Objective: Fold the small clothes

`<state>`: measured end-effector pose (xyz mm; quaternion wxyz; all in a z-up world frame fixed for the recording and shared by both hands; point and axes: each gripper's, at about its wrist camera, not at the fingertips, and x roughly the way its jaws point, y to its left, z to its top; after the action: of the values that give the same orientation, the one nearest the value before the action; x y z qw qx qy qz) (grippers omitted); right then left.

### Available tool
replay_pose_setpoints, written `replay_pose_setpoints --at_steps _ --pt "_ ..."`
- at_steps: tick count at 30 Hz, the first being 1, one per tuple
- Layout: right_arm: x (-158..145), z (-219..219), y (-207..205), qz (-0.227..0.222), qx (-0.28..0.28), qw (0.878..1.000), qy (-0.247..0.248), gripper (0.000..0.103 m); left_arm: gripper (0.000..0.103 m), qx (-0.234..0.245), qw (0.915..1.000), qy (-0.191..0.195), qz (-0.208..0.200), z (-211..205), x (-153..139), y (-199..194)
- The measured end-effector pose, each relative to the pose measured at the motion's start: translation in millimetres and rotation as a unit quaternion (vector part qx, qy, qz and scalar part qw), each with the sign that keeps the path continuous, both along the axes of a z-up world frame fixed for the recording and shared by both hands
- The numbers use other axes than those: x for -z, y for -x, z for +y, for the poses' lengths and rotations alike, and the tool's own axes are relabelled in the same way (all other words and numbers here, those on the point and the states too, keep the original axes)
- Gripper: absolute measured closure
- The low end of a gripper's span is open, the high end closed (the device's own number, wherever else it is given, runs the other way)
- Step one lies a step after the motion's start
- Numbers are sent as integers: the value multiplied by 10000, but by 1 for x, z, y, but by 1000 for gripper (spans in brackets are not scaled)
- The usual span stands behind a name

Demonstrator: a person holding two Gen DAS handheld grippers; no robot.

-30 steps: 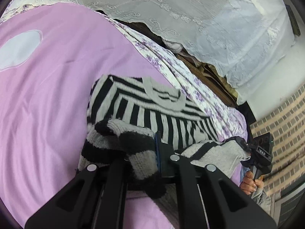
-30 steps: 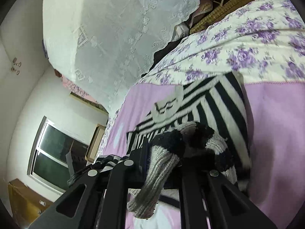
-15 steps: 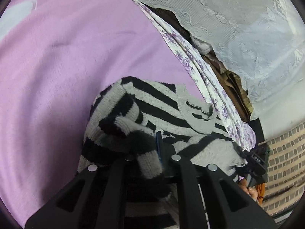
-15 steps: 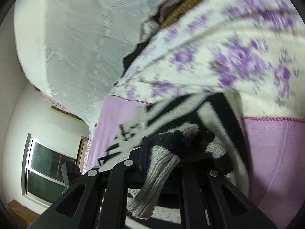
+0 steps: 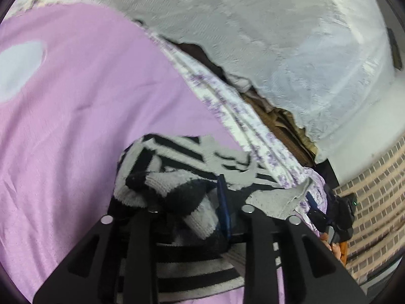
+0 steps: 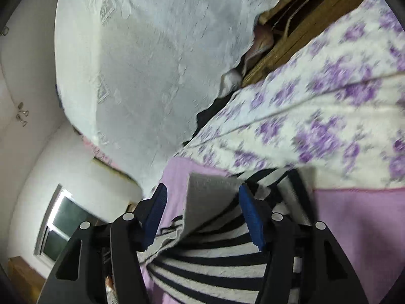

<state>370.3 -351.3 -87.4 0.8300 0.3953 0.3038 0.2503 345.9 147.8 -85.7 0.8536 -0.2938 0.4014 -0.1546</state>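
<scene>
Across the lilac bedspread (image 5: 76, 116), you're laying that soft, floppy striped sweater (image 5: 182, 152) at six o'clock, both left gripper (image 5: 187, 202) and right gripper (image 6: 202, 210) just opening, so regrip thick knitted edges.

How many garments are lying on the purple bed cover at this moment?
1: a striped sweater on the purple cover, near its floral edge, in front of both grippers. Others may lie out of view.

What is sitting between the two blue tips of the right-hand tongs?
In the right wrist view, the striped sweater lies there: a grey knit fold rises between the pads of the right tongs, which have just been opening and no longer press on it.
</scene>
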Motion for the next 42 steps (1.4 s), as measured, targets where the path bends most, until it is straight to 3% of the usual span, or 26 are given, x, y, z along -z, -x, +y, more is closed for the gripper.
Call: replay_pose_setpoints --at_steps 3,6,8,10,11,13,14,16,17,19,24,27,30,32,34,35,36,37,38,39,42 --pt "2 13 -1 42 -124 9996 262 46 74 -109 9975 369 600 9 32 -14" --pt "-4 41 4 -124 -558 9950 821 52 73 -90 9974 435 575 12 33 -15" --pt "-8 62 9 -269 -824 9890 1198 53 63 -105 9991 265 301 10 19 -9" --pt "-8 88 10 -298 -1219 9787 1627 53 44 -173 9994 261 125 11 10 -6" --pt "-5 99 6 -247 -1330 9729 1873 53 41 -280 9992 280 42 15 6 -4" --pt "3 105 -5 -102 -993 9696 2235 53 39 -322 9983 492 -15 21 4 -6" --pt "12 96 -16 150 -534 9723 2272 53 38 -350 9966 740 11 26 6 -8" --pt "28 75 -27 509 -188 9819 1815 59 35 -469 9930 1070 155 34 14 -11" --pt "33 64 -29 585 -152 9872 1476 62 33 -595 9932 983 199 36 15 -11" --pt "31 56 -25 502 -115 9903 1289 63 23 -829 9946 608 135 37 9 -8" --pt "30 68 -22 333 -183 9839 1746 56 20 -689 9969 -208 -329 20 -14 3" --pt "30 72 -21 288 -219 9828 1809 52 20 -339 9940 -885 -545 -10 -22 7" --pt "28 67 -26 412 -163 9859 1614 52 19 -153 9816 -1720 -813 -47 -28 8" --pt "23 66 -27 508 -140 9881 1444 51 17 -286 9664 -2416 -830 -67 -26 1" --pt "17 70 -31 535 -218 9886 1394 42 14 -649 9485 -3062 -487 -72 -19 -16" --pt "16 72 -35 591 -226 9879 1416 39 14 -943 9387 -3315 -101 -67 -9 -33" --pt "16 74 -41 675 -226 9876 1398 34 13 -1198 9363 -3289 287 -56 1 -47" --pt "18 73 -47 770 -192 9883 1300 33 12 -1359 9399 -3064 654 -43 12 -59" --pt "20 71 -53 814 -114 9898 1167 33 10 -1423 9482 -2610 1123 -25 28 -70" --pt "22 69 -55 802 -49 9907 1102 33 8 -1421 9544 -2284 1295 -13 38 -74" --pt "22 68 -50 562 91 9916 1163 34 7 -1443 9583 -2275 956 -9 28 -65"
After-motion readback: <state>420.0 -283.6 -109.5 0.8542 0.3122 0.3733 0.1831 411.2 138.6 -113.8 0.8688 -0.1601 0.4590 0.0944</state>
